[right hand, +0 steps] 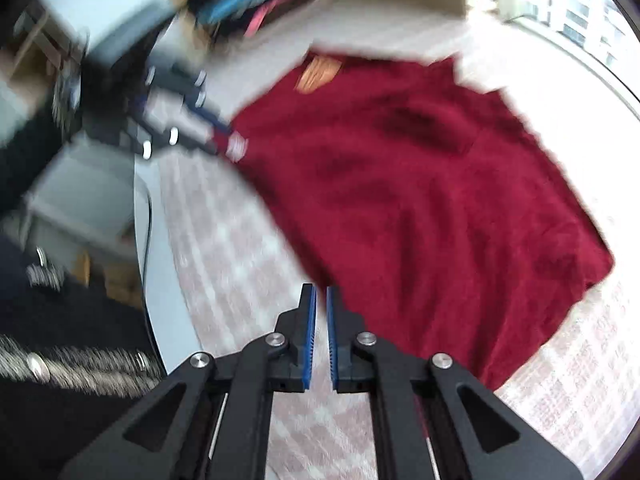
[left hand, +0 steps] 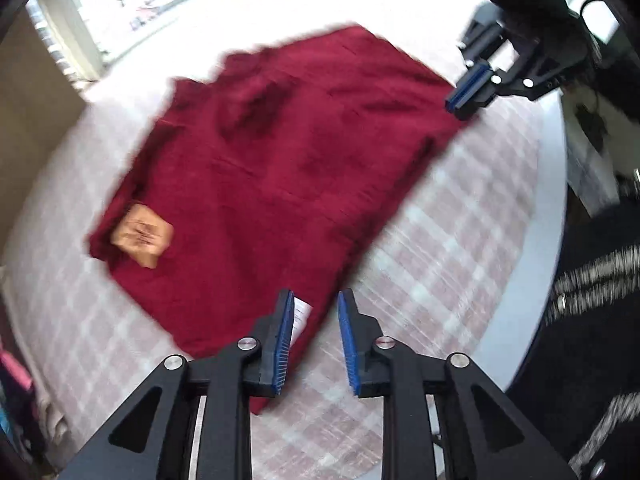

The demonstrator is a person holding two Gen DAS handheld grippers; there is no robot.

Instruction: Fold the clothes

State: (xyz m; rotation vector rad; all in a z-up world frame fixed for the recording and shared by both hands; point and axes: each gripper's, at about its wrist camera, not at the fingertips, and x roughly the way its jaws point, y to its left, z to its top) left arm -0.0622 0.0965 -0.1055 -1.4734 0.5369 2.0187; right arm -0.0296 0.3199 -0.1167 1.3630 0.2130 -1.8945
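Observation:
A dark red garment [left hand: 280, 160] lies spread flat on the pink checked cloth [left hand: 440, 260]; it also shows in the right wrist view [right hand: 420, 200]. A tan patch [left hand: 142, 234] sits at its left end, also visible far off in the right wrist view [right hand: 320, 72]. My left gripper [left hand: 314, 304] is open, just above the garment's near edge by a white label [left hand: 300, 318]. My right gripper [right hand: 321, 294] has its jaws nearly closed with a narrow gap, empty, at the garment's near corner. It shows in the left wrist view [left hand: 470, 90] at the garment's far right corner.
The table edge [left hand: 552, 240] curves along the right; a dark floor lies beyond. A cardboard box with coloured clothes [right hand: 256, 4] stands at the far side. Bright windows [right hand: 580, 8] lie behind. The left gripper shows blurred in the right wrist view [right hand: 192, 132].

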